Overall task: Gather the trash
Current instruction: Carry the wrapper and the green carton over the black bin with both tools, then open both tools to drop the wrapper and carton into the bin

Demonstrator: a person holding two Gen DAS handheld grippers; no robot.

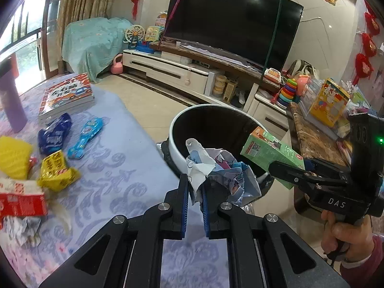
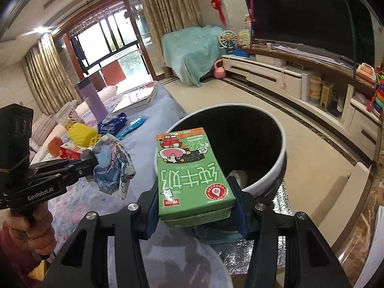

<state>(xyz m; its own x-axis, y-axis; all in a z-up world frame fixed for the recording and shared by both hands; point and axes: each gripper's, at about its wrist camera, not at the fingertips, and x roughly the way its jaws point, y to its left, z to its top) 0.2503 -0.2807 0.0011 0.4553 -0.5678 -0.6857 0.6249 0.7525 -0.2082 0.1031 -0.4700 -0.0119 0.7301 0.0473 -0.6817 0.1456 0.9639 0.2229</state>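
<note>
Books (image 1: 67,98) and purple cup (image 2: 91,102) on table; television (image 1: 230,21) beyond.

Tiled floor (image 2: 300,148), television (image 1: 230,21), curtained window (image 2: 108,43).

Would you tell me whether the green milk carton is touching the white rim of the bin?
Apart. The left wrist view shows the green milk carton, shut in the right claw, above the bin, with the dark interior visible between carton and rim.
</note>
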